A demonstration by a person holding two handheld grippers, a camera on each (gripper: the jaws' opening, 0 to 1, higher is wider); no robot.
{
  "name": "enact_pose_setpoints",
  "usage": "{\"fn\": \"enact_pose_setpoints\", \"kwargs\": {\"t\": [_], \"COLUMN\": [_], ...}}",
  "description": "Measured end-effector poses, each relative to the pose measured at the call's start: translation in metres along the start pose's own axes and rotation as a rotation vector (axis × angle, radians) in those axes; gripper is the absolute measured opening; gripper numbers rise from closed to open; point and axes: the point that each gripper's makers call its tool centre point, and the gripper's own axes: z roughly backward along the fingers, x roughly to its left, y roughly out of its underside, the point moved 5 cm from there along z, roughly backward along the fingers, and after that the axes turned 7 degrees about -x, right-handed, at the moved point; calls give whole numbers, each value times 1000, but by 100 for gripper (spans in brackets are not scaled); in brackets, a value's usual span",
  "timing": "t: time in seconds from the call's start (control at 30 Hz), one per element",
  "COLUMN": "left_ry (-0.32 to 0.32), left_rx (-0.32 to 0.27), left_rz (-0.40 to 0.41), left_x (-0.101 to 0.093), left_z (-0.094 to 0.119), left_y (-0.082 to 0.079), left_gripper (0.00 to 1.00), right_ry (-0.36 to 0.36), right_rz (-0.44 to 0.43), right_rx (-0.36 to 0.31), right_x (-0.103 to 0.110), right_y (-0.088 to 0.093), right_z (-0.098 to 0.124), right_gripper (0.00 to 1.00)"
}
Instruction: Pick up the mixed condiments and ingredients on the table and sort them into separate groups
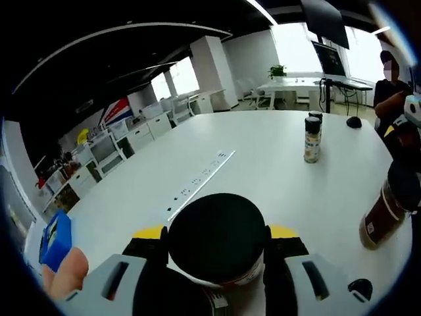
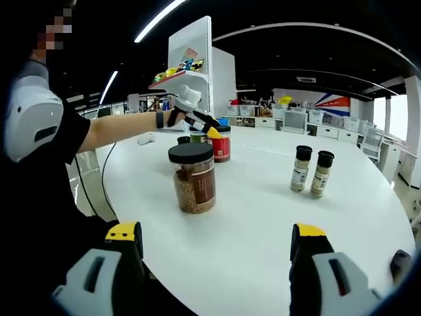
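Left gripper (image 1: 217,245) clamped on a black-lidded jar (image 1: 217,240) at bottom centre. Right gripper (image 2: 217,253) spread wide, holding nothing, low over the white surface (image 2: 263,217). Brown-filled jar (image 2: 193,178) at centre; two spice shakers (image 2: 312,172) side by side at right.

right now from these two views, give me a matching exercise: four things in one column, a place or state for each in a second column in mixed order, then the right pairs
Things:
1. red-label jar
2. brown jar with black lid
3. pair of spice shakers
4. right gripper

Places or states:
A. standing side by side on the white table, right of the brown jar in the right gripper view
B. open, nothing between the jaws
C. clamped in the left gripper
D. standing alone on the table, nearest the right gripper

Pairs: 1-C, 2-D, 3-A, 4-B
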Motion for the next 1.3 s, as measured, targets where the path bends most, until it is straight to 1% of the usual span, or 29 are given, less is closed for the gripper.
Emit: {"fn": "enact_pose_setpoints", "kwargs": {"t": [0.33,0.73,0.93,1.1,1.13,1.2,1.27,1.3], "left_ry": [7,10,9,11,12,6,-5,-20], "left_rx": [-10,5,4,-2,-8,-24,-48,-66], "left_rz": [-10,-11,-7,0,9,27,30,32], "left_x": [0,-1,-1,-2,-2,-1,1,3], "left_z": [0,1,1,1,2,2,2,4], "left_y": [1,0,0,0,-1,-2,-5,-8], "left_gripper": [57,57,58,58,60,68,74,75], "right_ry": [7,25,35,40,39,38,38,39], "right_rz": [7,-1,-3,-4,-7,-10,-8,-7], "right_rx": [-7,-8,-29,-36,-39,-40,-37,-36], "right_x": [0,-4,-6,-8,-8,-7,-7,-7], "right_y": [-4,-2,-6,-5,-5,-4,-2,-2], "right_z": [4,11,17,19,20,21,21,22], "right_gripper": [90,91,92,92,92,92,92,92]}}
